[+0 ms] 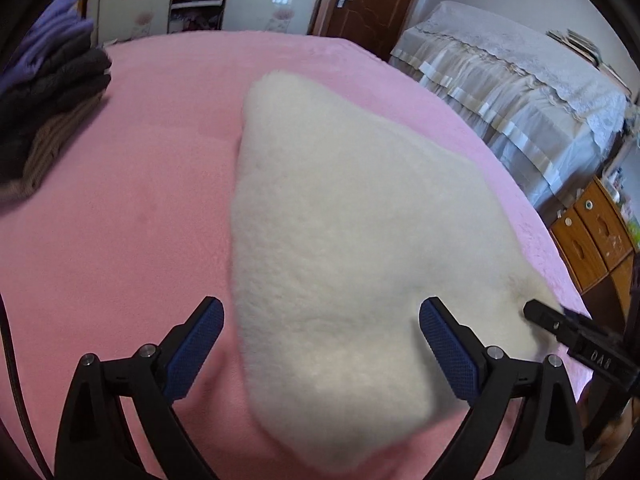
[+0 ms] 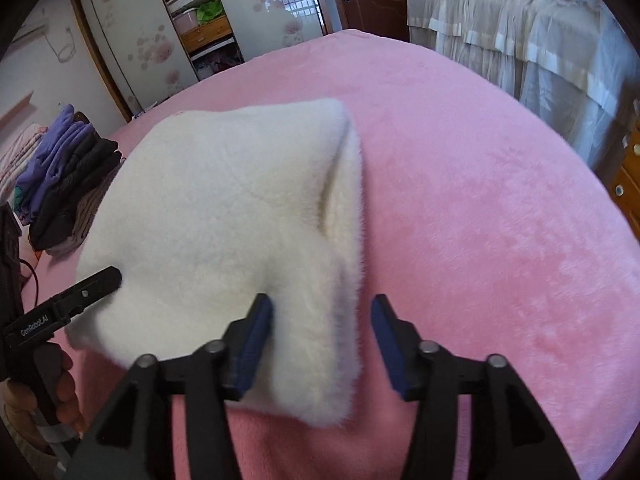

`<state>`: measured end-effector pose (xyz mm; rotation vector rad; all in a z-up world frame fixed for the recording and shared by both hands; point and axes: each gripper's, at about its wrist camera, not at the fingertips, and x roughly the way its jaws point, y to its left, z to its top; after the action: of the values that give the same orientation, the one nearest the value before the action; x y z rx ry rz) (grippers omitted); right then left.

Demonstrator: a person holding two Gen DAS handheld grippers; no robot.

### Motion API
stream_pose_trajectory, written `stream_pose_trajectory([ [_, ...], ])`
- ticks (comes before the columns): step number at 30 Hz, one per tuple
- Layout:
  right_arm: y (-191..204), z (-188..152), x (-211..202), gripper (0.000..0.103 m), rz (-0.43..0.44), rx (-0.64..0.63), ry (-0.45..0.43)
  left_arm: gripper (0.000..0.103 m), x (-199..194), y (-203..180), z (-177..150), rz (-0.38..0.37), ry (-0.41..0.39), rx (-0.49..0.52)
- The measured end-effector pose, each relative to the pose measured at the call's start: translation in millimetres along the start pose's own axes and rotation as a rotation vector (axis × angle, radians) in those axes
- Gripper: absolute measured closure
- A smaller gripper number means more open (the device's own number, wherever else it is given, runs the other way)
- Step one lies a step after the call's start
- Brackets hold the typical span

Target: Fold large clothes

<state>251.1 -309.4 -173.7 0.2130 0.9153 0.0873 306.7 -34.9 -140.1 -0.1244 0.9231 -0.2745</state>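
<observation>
A cream fleece garment (image 1: 340,220) lies folded on the pink bed cover (image 1: 120,220); it also shows in the right wrist view (image 2: 224,216). My left gripper (image 1: 320,320) is open, its blue pads either side of the garment's near left corner. My right gripper (image 2: 322,316) is open, its pads straddling the garment's near right edge, where a fold stands up. The right gripper's finger shows in the left wrist view (image 1: 560,328) at the garment's right corner. The left gripper's finger shows in the right wrist view (image 2: 80,292) at the garment's left edge.
A stack of folded dark and purple clothes (image 2: 68,176) sits at the bed's left side, also in the left wrist view (image 1: 52,92). A lace-covered piece of furniture (image 1: 520,92) and a wooden cabinet (image 1: 600,236) stand to the right. A wardrobe (image 2: 160,32) is at the back.
</observation>
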Motion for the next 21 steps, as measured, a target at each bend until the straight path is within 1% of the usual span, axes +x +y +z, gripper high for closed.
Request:
stream_pose_trajectory([
  [3,-2,14,-20,0.049,-0.001,0.002,-0.033,0.005,-27,-6,19,0.011,-0.050,0.047],
  [6,-2,34,-37,0.049,0.008,0.010,-0.068,0.005,-42,-6,42,0.058,-0.079,0.069],
  [8,-1,47,-38,0.049,0.034,0.019,-0.068,0.005,-37,0,58,0.073,-0.052,0.068],
  [9,0,55,-36,0.047,0.040,0.023,-0.065,0.005,-32,4,63,0.079,-0.020,0.061],
  [11,4,67,-25,0.027,0.023,0.016,-0.048,0.005,-19,11,75,0.060,0.056,0.035],
  [12,9,72,-20,0.024,0.010,0.004,-0.046,0.005,-14,12,79,0.050,0.078,0.023],
  [14,19,79,-13,0.023,-0.028,-0.030,-0.042,0.005,-9,14,85,0.049,0.093,0.009],
  [16,33,86,-11,0.023,-0.047,-0.082,-0.051,0.005,-13,11,91,0.042,0.078,0.011],
  [18,46,90,-15,0.023,-0.048,-0.119,-0.078,0.005,-21,4,94,0.036,0.043,0.021],
  [19,51,93,-19,0.023,-0.045,-0.136,-0.094,0.001,-24,0,97,0.043,0.031,0.027],
  [21,62,98,-27,0.023,-0.043,-0.163,-0.128,0.001,-33,-9,103,0.048,0.007,0.042],
])
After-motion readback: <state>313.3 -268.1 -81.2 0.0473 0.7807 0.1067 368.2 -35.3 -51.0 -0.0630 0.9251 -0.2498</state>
